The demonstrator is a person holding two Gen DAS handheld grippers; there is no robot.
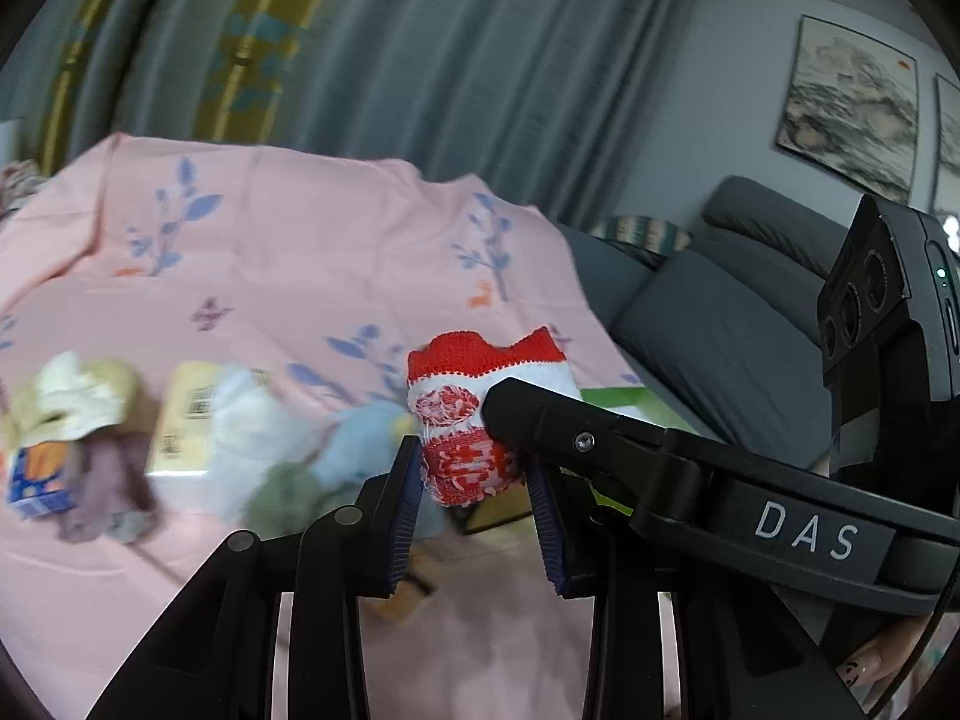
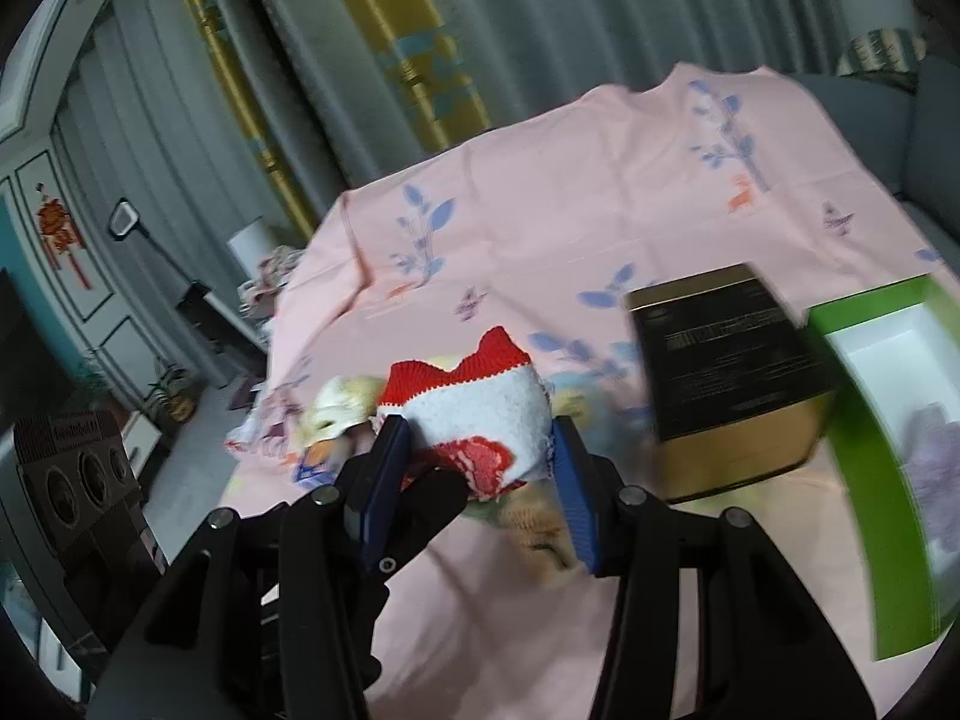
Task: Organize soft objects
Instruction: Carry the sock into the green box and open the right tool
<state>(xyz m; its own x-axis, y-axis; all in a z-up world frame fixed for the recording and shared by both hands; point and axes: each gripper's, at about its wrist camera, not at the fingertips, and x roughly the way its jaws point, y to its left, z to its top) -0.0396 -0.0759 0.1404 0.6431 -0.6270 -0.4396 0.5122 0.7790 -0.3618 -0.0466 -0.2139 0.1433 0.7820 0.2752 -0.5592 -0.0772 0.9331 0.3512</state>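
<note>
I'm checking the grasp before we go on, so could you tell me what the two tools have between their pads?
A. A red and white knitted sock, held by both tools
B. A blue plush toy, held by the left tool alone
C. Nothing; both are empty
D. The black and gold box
A: the red and white sock sits between the pads of the left tool, and the right tool grips it too.

A pink cloth (image 1: 252,252) with blue leaf prints covers the surface. On it, on the left, lies a blurry row of soft little things: a cream one (image 1: 72,390), a purple one (image 1: 111,480), a white one (image 1: 246,420) and a light blue one (image 1: 354,444). On the right sit a black and gold box (image 2: 732,378) and, right beside it, a green box (image 2: 864,456) with a white inside.
</note>
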